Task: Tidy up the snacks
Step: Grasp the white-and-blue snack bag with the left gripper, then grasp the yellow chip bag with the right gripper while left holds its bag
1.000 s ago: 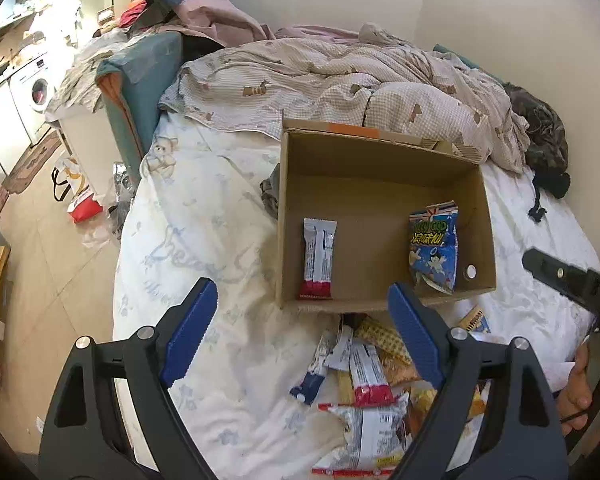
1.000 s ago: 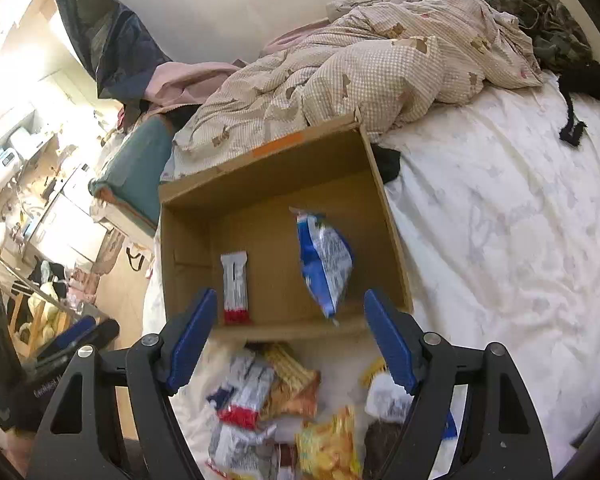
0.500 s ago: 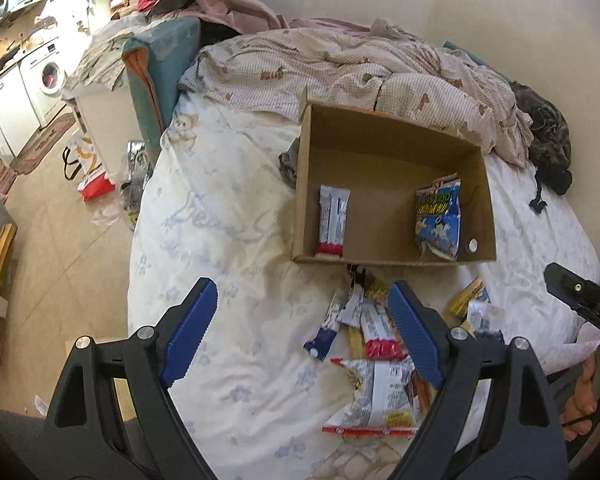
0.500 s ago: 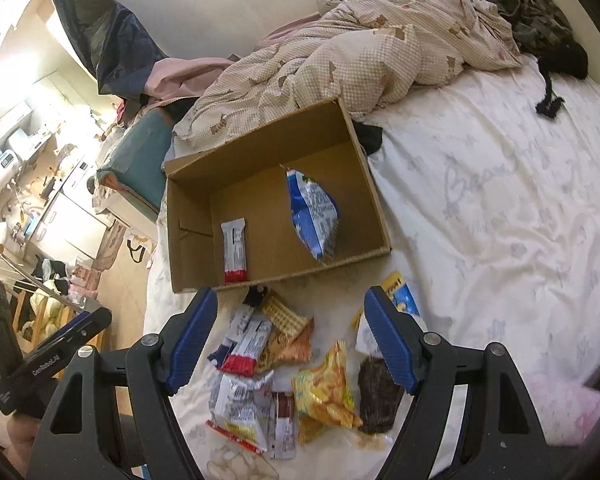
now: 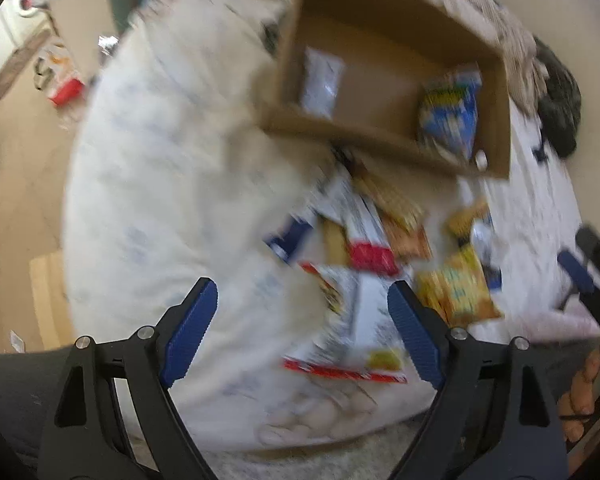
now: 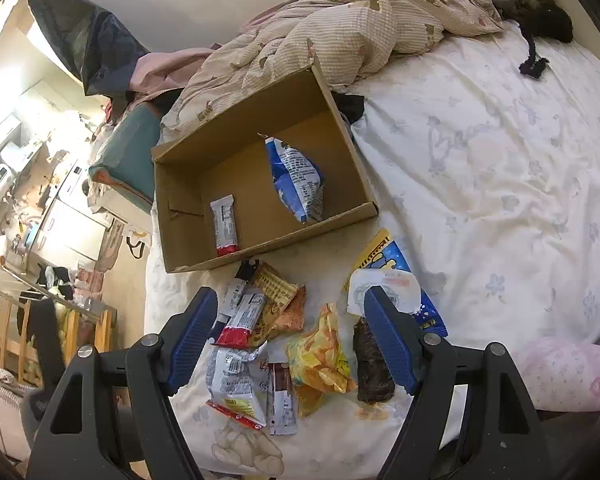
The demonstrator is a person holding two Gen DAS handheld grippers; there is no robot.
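An open cardboard box (image 6: 342, 118) (image 5: 296, 8) lies on the bed. Inside it are a blue chip bag (image 6: 298, 180) (image 5: 452, 112) and a white-and-red bar (image 6: 224, 226). Several loose snack packets lie in front of the box: a yellow bag (image 6: 320, 354) (image 5: 460, 292), a dark brown bar (image 6: 372, 364), a white-red packet (image 6: 236, 388) and a blue-yellow packet (image 6: 384, 258). My right gripper (image 6: 290, 340) is open and empty above the pile. My left gripper (image 5: 302, 334) is open and empty above the pile; its view is blurred.
A crumpled checked duvet (image 6: 340, 28) lies behind the box. A dark garment (image 6: 548, 26) sits at the far right of the bed. A pink pillow (image 6: 572, 376) lies at the near right edge. The floor with clutter and furniture (image 6: 60, 220) is to the left.
Both grippers have pulled back from the box toward the near edge of the bed, so more of the loose pile shows. The left view is now motion-blurred.
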